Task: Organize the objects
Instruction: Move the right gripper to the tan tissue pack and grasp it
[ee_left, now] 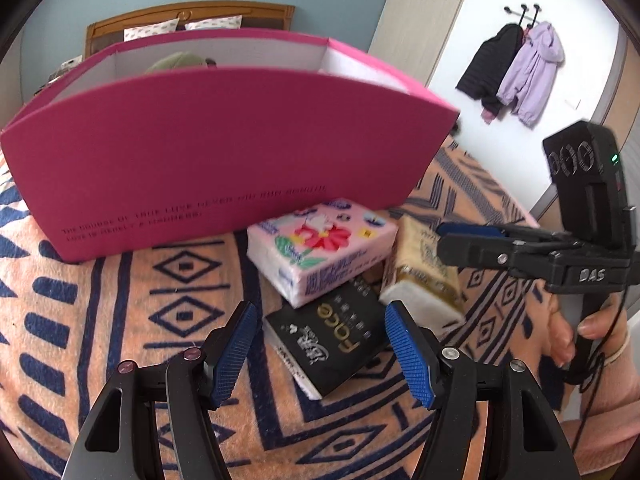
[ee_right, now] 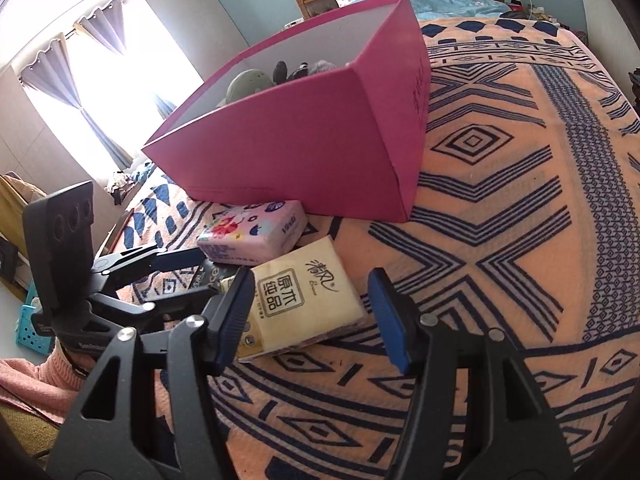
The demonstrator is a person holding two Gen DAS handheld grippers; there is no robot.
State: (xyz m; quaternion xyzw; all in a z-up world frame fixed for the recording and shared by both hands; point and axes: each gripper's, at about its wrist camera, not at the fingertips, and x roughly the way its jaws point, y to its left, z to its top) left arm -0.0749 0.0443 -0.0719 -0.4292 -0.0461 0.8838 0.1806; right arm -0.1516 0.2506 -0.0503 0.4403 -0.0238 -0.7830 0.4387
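Observation:
Three tissue packs lie on the patterned blanket in front of a pink box [ee_left: 224,148] [ee_right: 320,148]. The black pack [ee_left: 332,340] lies between the fingers of my open left gripper [ee_left: 320,344]. The pink floral pack [ee_left: 320,248] [ee_right: 252,236] rests against the box. The yellow pack [ee_left: 420,276] [ee_right: 296,296] lies between the fingers of my open right gripper [ee_right: 312,312]. Neither gripper holds anything. The right gripper also shows in the left wrist view [ee_left: 452,240], and the left gripper in the right wrist view [ee_right: 200,272]. Plush toys [ee_right: 276,76] sit inside the box.
The orange and navy blanket [ee_right: 500,200] covers the bed, with open room to the right of the box. A wooden headboard [ee_left: 192,16] and pillows are behind. Jackets [ee_left: 516,68] hang on the wall. A blue basket [ee_right: 32,328] is on the floor at left.

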